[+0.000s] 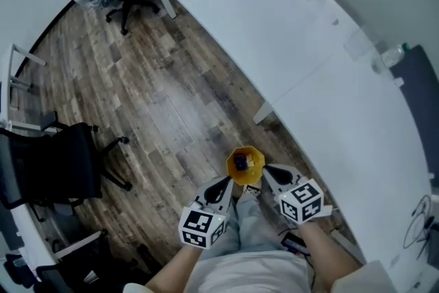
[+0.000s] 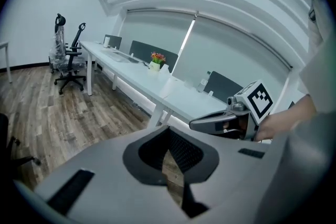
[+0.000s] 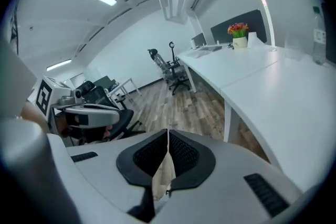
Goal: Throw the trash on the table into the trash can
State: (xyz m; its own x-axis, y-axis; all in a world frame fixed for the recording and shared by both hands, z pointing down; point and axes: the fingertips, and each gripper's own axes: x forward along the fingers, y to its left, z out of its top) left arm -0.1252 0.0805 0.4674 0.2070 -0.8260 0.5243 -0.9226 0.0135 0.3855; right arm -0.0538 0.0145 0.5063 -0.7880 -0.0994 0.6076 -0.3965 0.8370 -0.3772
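Left tongs and right tongs both clenched, empty, flanking bin at 12 with trash inside; likely next is bottle on table at 2, right tongs nearer.

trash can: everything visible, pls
The trash can is small and yellow-orange, with a many-sided open rim and no lid; it looks like plastic. It stands upright on the wood floor, beside the white table, just ahead of the person's legs. Something dark and purplish lies inside.
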